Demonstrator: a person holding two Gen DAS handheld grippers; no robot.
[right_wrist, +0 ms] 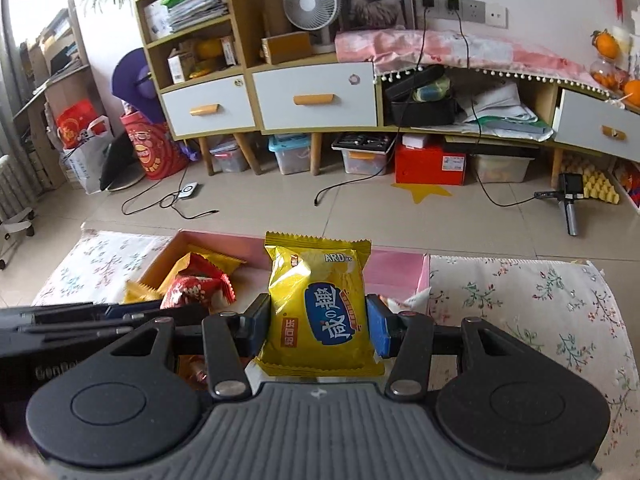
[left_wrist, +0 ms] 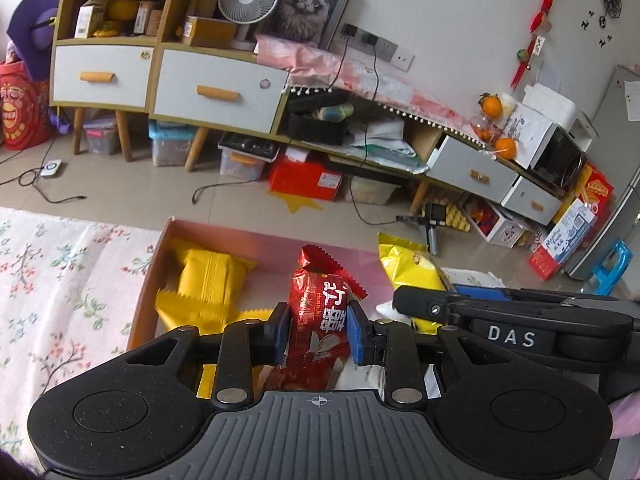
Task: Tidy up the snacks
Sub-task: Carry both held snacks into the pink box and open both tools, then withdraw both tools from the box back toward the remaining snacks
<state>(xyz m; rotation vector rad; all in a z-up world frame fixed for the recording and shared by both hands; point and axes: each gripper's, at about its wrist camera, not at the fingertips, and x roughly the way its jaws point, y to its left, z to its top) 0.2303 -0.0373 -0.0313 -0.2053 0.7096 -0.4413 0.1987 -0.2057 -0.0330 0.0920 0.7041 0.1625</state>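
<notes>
Left wrist view, largest first: flowered cloth [left_wrist: 60, 280] over the near surface; pink box [left_wrist: 160, 248] set into it, open-topped, far wall toward the tiled floor [left_wrist: 240, 196]. Inside, at left: two yellow packets [left_wrist: 208, 280], one overlapping the other. Above the box, centre: red snack packet [left_wrist: 320, 312], pinched between the blue pads of the left gripper [left_wrist: 319, 332], long axis running away from the camera, far crimped end free.

Right wrist view: yellow biscuit packet [right_wrist: 320, 312], broad and puffy, pinched across its width by the right gripper [right_wrist: 318, 326], held over the right half of the same box, near its far wall [right_wrist: 396, 272]. Left gripper's body visible at far left, close alongside.

Hazards, judged from this arrangement:
- Two grippers almost side by side over one box; likely knock if either swings inward, enough to twist a packet out of its pads.
- Glossy film on both packets; air-filled yellow one prone to squirm or slip under a light pinch, or to crush its biscuits under a hard one.
- Release too far out, and a packet lands on the far wall, tips over it, drops to the floor.
- Red packet let go above the yellow pair: untidy pile, not a sorted row.
</notes>
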